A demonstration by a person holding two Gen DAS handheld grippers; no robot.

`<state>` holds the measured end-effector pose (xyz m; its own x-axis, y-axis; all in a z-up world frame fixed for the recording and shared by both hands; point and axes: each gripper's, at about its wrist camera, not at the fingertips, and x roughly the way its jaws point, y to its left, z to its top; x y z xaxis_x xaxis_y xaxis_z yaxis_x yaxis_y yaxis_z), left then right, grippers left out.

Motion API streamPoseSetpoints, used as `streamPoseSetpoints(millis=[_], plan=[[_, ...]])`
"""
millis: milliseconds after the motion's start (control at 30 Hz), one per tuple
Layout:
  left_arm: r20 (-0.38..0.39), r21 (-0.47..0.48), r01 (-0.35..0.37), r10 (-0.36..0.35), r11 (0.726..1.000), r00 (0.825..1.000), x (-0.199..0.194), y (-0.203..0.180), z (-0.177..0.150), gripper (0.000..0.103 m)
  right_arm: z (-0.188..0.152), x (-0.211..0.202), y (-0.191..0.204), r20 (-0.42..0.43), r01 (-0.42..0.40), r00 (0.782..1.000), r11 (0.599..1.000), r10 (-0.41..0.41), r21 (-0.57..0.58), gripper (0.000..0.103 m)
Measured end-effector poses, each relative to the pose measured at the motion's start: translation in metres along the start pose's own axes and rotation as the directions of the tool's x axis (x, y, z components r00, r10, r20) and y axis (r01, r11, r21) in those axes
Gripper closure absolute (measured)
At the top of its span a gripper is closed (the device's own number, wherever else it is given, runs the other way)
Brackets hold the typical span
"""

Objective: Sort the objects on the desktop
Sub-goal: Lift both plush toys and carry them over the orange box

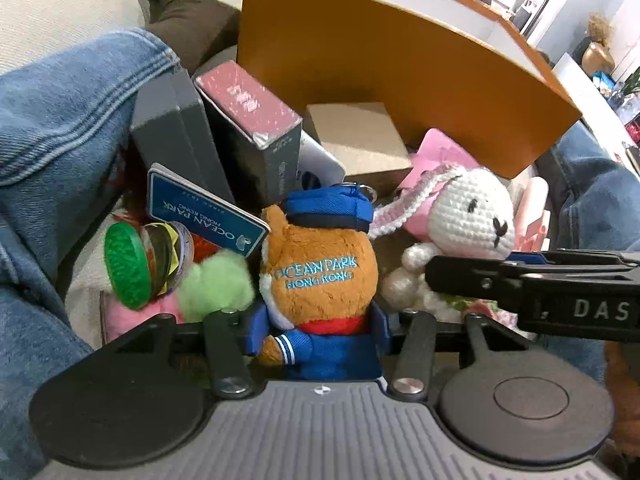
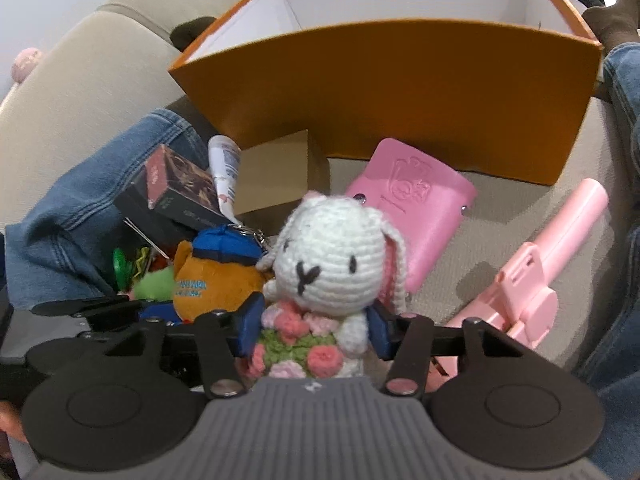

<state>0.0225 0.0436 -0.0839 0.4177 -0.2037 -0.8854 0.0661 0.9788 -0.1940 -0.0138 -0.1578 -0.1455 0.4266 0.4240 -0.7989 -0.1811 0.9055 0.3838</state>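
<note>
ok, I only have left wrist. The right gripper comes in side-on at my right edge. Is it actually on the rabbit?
Observer: Yes. The right gripper has a blue pad on each side of the crochet rabbit, at body level below the head.
Operator: And the pink sliver behind the rabbit on my right?
Observer: That's a pink gun-shaped toy lying on the beige surface, apart from the rabbit.
Operator: Inside of the box? I only get the outer wall.
Observer: The orange box is white inside, and nothing shows in the part I can see; its floor is hidden.
</note>
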Motion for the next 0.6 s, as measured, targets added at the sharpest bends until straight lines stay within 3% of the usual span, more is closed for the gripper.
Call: streamPoseSetpoints(millis=[300,600], plan=[[0.128,0.054,0.028,-0.035,0.998,0.991,-0.055,-0.016,0.002,0.046,0.016,-0.066,0.001,0.189,-0.002,0.982,0.998,0.015,-0.070,0.049],[0.228,0.096,0.067,-0.087,0.993,0.970,-0.079,-0.048,0.042,0.046,0.050,-0.099,0.011,0.243,0.038,0.970,0.983,0.007,-0.180,0.049]])
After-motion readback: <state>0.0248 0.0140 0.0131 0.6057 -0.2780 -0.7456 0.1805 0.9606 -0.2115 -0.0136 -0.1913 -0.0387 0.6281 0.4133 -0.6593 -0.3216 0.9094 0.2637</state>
